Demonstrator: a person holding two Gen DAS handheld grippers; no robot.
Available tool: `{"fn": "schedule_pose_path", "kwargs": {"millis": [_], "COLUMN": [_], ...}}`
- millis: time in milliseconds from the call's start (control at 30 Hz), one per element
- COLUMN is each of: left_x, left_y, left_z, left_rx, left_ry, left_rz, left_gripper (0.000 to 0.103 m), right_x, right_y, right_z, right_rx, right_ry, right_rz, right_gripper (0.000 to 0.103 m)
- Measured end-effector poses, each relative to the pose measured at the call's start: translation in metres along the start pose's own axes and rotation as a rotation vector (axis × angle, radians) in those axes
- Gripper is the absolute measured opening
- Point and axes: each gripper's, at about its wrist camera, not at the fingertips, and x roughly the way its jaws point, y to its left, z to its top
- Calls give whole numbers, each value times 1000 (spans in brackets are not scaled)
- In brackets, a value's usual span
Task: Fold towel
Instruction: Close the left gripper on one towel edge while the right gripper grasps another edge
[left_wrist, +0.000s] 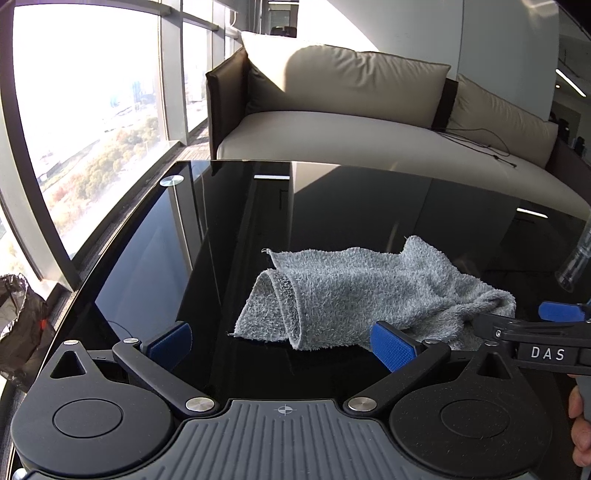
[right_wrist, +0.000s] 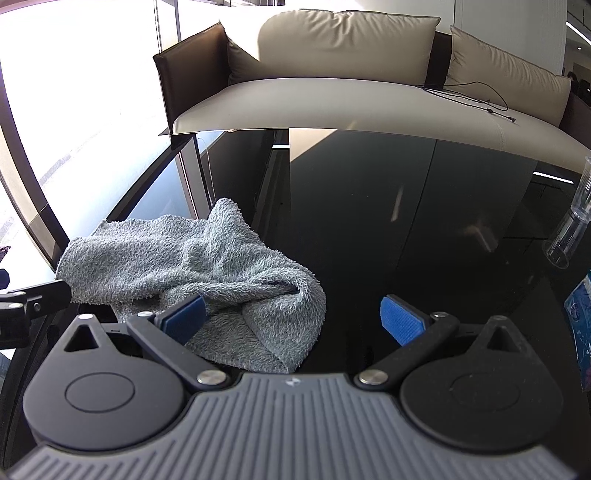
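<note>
A grey terry towel (left_wrist: 354, 291) lies crumpled on the black glass table (left_wrist: 229, 221), its left edge curled over on itself. My left gripper (left_wrist: 282, 345) is open just short of the towel's near edge, nothing between its blue pads. In the right wrist view the same towel (right_wrist: 192, 266) is bunched at the left. My right gripper (right_wrist: 293, 319) is open, its left finger (right_wrist: 184, 317) over the towel's near fold, its right finger (right_wrist: 400, 321) above bare glass. From the left wrist view, the right gripper (left_wrist: 539, 325) comes in at the right edge beside the towel.
A beige sofa (left_wrist: 354, 118) stands behind the table, a black cable on its seat. Clear plastic cups (right_wrist: 570, 229) lie at the table's right side, with a blue packet (right_wrist: 580, 317) nearer. Large windows run along the left. A black bag (left_wrist: 18, 321) sits on the floor at left.
</note>
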Motion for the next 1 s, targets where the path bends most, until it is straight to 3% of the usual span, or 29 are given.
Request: {"fn": "schedule_pose_path", "kwargs": {"millis": [300,567,700,800,967,1000], "left_x": [21,24,27,29,29,29], "left_y": [2,0,-1,-2,-6,-7], "left_z": [2,2,3,3,0,0], "left_rx": [7,14,20,17,31,38], "left_ry": [29,5,4,16,16,15], "left_rz": [-46,-46,-29,-30,-72,-76], "left_gripper": [102,102,93,85,63,57], "right_x": [5,5,7,5,5,5], "right_y": [-5,-9,-10,-5,-1,-1], "right_z": [-3,-4,-4,-6,-10,-11], "right_rx": [-12,-33,-39,-60,-71,-72], "right_ry": [14,-13,-11,-20,-11,-9], "right_rz": [30,48,64,70,105,110], "right_gripper": [103,103,103,97,67,64]}}
